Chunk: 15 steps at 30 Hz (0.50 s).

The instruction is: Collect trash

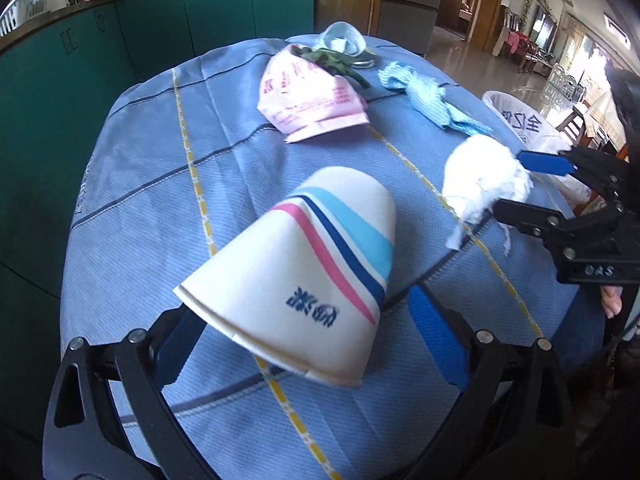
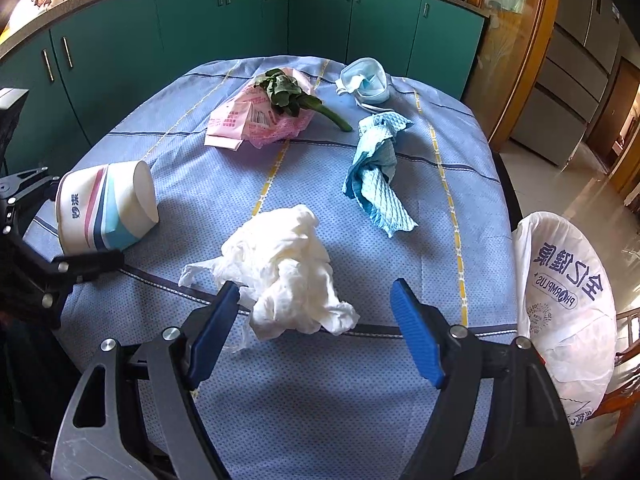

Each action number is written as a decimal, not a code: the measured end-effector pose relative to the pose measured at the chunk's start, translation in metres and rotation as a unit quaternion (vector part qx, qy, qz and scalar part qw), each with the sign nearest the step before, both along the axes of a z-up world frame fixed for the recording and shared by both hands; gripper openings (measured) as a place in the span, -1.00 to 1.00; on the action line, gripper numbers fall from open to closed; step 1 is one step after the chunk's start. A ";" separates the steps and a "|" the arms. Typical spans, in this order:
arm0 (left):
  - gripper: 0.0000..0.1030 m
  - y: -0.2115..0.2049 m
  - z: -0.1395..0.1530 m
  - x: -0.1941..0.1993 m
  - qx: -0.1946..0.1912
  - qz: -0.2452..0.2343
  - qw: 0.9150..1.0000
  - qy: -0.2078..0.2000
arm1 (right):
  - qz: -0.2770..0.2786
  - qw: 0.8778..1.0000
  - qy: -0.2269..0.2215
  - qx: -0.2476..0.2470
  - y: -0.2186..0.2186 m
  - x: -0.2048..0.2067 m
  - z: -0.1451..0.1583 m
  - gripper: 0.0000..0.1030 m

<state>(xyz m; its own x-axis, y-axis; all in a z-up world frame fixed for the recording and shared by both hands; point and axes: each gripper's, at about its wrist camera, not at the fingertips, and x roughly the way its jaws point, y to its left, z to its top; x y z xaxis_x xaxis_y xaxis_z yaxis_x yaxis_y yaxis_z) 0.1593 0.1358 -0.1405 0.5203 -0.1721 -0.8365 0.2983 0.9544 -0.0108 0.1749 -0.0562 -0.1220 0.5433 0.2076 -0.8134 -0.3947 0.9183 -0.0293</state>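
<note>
Paper cup on its side at the table's left edge, pink/navy/sky stripes, between the spread pads of the left gripper. Crumpled white tissue at the near edge, between the spread jaws of the right gripper. Beyond: pink printed wrapper, blue waffle cloth. Woven blue tablecloth. White bag off the right edge reads "PHARMPLUS". Teal cabinets behind.

The white plastic bag bears "PHARMPLUS" beneath large blue Chinese characters; the right tool carries the letters "AS"; the paper cup's blue print is unreadable.
</note>
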 end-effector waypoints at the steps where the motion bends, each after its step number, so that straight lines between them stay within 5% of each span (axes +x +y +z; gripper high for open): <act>1: 0.89 -0.002 0.001 -0.004 -0.002 -0.006 1.000 0.000 | 0.000 1.000 0.000 0.000 0.001 0.000 0.000 0.50; 6: 0.89 -0.008 0.010 -0.020 0.005 -0.025 1.000 -0.013 | 0.001 1.000 -0.001 -0.002 0.005 0.000 0.001 0.50; 15: 0.89 0.002 0.013 -0.003 0.001 0.039 0.999 -0.031 | -0.003 1.000 -0.011 -0.006 0.003 -0.002 0.006 0.59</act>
